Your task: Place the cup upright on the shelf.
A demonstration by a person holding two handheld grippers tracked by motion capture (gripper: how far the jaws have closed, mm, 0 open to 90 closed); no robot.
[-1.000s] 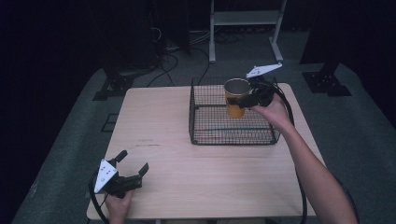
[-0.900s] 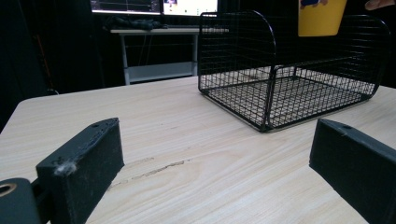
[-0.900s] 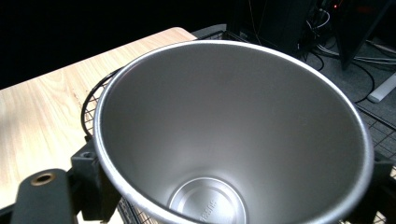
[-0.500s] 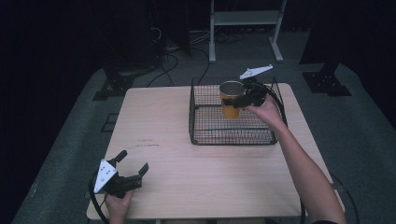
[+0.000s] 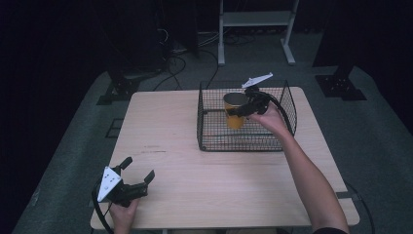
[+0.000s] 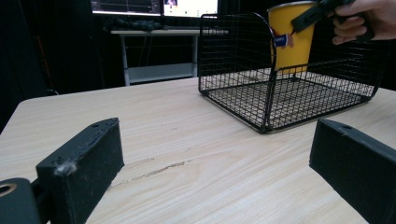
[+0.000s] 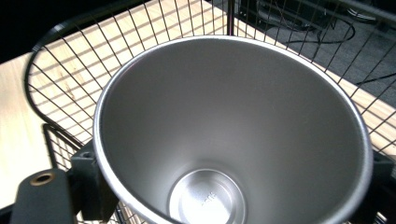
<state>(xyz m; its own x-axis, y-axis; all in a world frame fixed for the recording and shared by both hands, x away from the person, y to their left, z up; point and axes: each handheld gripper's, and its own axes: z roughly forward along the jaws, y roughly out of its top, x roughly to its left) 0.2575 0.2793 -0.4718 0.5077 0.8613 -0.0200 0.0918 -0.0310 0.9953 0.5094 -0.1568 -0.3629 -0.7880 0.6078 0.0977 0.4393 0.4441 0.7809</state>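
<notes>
A yellow paper cup (image 5: 235,111) with a silver lining (image 7: 233,135) stands upright inside the black wire basket (image 5: 210,141). My right gripper (image 5: 242,108) is shut on the cup near its rim; one jaw crosses the cup's top in the left gripper view (image 6: 289,39). From above, the right gripper view looks straight into the cup's empty inside. At the table's near left corner, my left gripper (image 5: 138,170) rests open with nothing between its black fingers (image 6: 81,163), pointing toward the basket (image 6: 233,88).
The basket sits at the far right of the wooden table (image 5: 170,131). Behind the table stand a white-legged stand (image 5: 253,29), dark equipment bases (image 5: 117,90) and cables on the grey floor.
My right gripper has carried the cup leftward and lower inside the basket. The left gripper has stayed put.
</notes>
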